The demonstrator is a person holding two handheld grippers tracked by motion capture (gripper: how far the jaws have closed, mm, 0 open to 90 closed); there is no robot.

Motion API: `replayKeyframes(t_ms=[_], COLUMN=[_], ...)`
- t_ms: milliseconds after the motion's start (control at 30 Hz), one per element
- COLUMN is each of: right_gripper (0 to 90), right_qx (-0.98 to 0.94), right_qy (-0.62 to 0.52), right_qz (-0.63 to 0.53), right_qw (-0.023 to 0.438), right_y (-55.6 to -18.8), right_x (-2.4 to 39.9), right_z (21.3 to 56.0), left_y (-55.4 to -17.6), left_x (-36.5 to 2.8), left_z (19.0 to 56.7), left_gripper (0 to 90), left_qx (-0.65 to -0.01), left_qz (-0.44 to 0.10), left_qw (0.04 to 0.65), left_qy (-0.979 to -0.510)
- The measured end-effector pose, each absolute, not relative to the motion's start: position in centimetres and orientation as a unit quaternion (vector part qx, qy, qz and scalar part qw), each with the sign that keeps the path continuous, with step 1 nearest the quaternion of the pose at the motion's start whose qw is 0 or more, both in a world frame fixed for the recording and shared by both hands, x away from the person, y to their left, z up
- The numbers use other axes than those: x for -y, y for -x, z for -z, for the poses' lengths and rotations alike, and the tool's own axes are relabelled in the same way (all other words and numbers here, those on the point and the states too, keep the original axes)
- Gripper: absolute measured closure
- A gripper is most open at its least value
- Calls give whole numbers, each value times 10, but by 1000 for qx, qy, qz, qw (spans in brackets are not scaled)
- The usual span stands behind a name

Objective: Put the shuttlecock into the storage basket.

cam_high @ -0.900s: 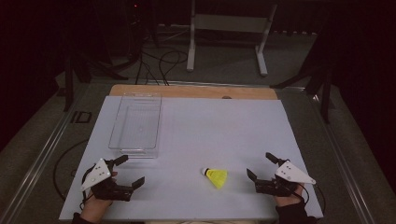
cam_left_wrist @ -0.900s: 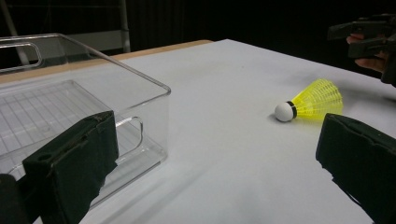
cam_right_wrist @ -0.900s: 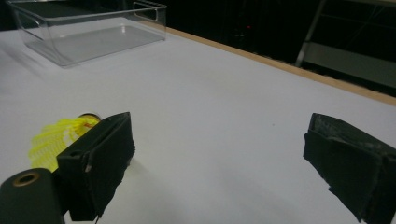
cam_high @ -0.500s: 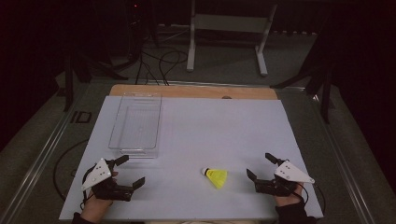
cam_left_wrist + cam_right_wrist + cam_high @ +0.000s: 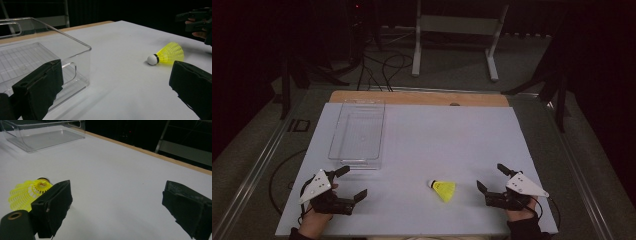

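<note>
Both grippers, left (image 5: pixel 346 186) and right (image 5: pixel 492 178), rest on the counter (image 5: pixel 447 140) with jaws released, the shuttlecock (image 5: pixel 443 188) lying free near the right one, likely for pickup toward the clear bin (image 5: pixel 358 132).

shuttlecock (image 5: pixel 443 189) – 1 | clear bin (image 5: pixel 358 135) – 1 | grippers – 2
</note>
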State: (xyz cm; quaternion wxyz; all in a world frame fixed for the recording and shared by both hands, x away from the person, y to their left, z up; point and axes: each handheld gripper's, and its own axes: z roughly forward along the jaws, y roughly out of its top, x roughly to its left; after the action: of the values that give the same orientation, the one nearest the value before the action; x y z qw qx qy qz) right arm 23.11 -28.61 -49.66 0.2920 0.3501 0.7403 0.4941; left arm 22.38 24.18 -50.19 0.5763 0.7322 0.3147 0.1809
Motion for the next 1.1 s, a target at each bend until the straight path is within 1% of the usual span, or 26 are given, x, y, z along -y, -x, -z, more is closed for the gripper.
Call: replayKeyframes(t_ms=[100, 333, 467, 600, 733, 867, 1100], right_gripper=[89, 89, 89, 89, 89, 89, 89], right_qx=[-740, -739, -740, -741, -744, -745, -747], right_qy=[-351, -351, -349, -347, -347, -346, -345], right_qz=[-495, -498, -496, -495, -492, -492, -491], right_qw=[291, 287, 290, 293, 290, 289, 287], right_y=[-231, -232, -231, -231, -231, -231, -231], right_x=[286, 286, 285, 285, 284, 284, 284], right_z=[497, 497, 496, 495, 496, 496, 496], left_y=[-224, -225, -227, -230, -237, -242, -249], left_x=[-241, -241, -242, -241, -242, -241, -235], left_z=[501, 490, 480, 470, 461, 455, 452], left_gripper=[0, 0, 0, 0, 0, 0, 0], left_qx=[-314, -306, -292, -260, -230, -212, -186], left_qz=[-181, -163, -172, -161, -125, -105, -92], left_qw=[578, 597, 594, 585, 573, 558, 511], left_qy=[-731, -724, -730, -751, -777, -795, -834])
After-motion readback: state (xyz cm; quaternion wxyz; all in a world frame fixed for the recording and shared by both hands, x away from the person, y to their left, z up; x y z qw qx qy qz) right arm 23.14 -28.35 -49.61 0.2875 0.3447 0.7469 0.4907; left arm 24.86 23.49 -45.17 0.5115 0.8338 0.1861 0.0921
